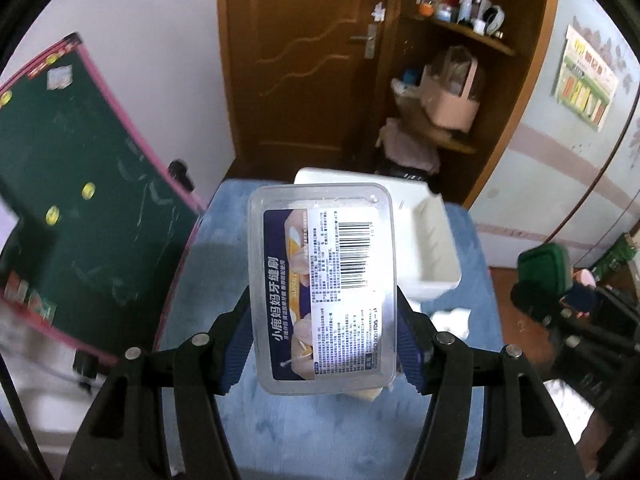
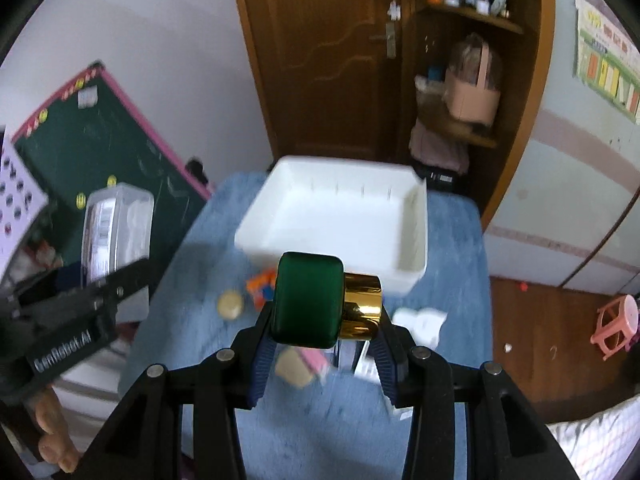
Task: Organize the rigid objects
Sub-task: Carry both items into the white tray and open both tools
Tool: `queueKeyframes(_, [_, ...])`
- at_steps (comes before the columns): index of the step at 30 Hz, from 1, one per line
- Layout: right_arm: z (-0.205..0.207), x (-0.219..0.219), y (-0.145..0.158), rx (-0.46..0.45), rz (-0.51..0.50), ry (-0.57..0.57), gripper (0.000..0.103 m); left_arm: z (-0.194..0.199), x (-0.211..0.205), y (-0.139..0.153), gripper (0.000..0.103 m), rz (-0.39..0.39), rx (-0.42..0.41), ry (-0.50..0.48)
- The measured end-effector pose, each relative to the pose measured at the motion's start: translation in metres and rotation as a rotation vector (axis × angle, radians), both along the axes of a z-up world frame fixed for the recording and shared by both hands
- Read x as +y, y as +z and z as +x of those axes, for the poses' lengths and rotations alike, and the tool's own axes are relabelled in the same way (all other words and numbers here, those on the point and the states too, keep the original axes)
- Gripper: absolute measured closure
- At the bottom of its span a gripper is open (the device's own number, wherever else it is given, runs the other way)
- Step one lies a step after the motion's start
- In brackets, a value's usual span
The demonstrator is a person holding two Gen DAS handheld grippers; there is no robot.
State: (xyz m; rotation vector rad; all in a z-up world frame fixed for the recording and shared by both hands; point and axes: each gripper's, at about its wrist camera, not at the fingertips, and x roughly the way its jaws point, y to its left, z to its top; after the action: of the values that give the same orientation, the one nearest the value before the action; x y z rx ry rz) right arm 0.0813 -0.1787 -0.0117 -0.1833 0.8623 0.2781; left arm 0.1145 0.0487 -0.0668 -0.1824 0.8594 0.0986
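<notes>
My left gripper [image 1: 325, 328] is shut on a clear plastic box [image 1: 324, 284] with a dark printed label and barcode, held high above the blue table [image 1: 224, 264]. In the right wrist view the same clear box [image 2: 116, 224] shows at the left, in the left gripper [image 2: 80, 320]. My right gripper [image 2: 326, 320] is shut on a green bottle with a gold cap [image 2: 320, 300], lying crosswise between the pads. A white bin [image 2: 340, 224] stands empty at the table's far side, beyond both grippers; the white bin [image 1: 432, 236] is partly hidden behind the box.
On the blue cloth lie a round cream lid [image 2: 230, 304], an orange toy [image 2: 260, 284], a white object [image 2: 422, 320] and a beige block [image 2: 294, 368]. A green chalkboard [image 1: 80, 200] leans at left. A wooden door [image 2: 320, 40] and shelves [image 2: 472, 80] stand behind; a pink stool [image 2: 618, 324] sits on the floor.
</notes>
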Motion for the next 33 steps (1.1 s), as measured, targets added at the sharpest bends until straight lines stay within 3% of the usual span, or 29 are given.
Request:
queueKeyframes(4, [0.032,0.007,0.04,-0.058,0.007,-0.032,0.058,0.031,-0.025,0.041,0.037,-0.025,-0.016,-0.037])
queueKeyframes(6, [0.053,0.013,0.055,-0.096,-0.018,-0.052,0.058,0.058,-0.02,0.04,0.037,-0.037,-0.012,-0.049])
queueKeyframes(9, [0.086,0.02,0.058,-0.103,-0.039,-0.079,0.058,0.093,-0.041,0.061,0.037,-0.055,-0.002,-0.068])
queueKeyframes(10, [0.1,0.021,0.055,-0.092,-0.042,-0.09,0.058,0.112,-0.039,0.047,0.037,-0.051,0.015,-0.074])
queueKeyframes(11, [0.115,0.023,0.049,-0.08,-0.045,-0.099,0.058,0.124,-0.05,0.059,0.037,-0.043,0.029,-0.078])
queueKeyframes(13, [0.142,0.024,0.032,-0.047,-0.05,-0.126,0.058,0.148,-0.057,0.045,0.037,-0.024,0.071,-0.087])
queueKeyframes(15, [0.168,0.022,0.009,0.012,-0.037,-0.15,0.058,0.172,-0.061,0.013,0.037,-0.026,0.127,-0.104])
queueKeyframes(19, [0.218,0.018,-0.061,0.145,-0.047,-0.202,0.058,0.204,-0.073,-0.043,0.037,-0.016,0.223,-0.128])
queueKeyframes(24, [0.251,0.012,-0.139,0.271,-0.097,-0.229,0.058,0.226,-0.101,-0.101,0.037,0.028,0.326,-0.188])
queueKeyframes(28, [0.265,0.008,-0.189,0.366,-0.105,-0.251,0.058,0.229,-0.118,-0.129,0.037,0.039,0.392,-0.2])
queueKeyframes(33, [0.276,0.002,-0.219,0.426,-0.117,-0.251,0.058,0.228,-0.13,-0.149,0.037,0.039,0.46,-0.186])
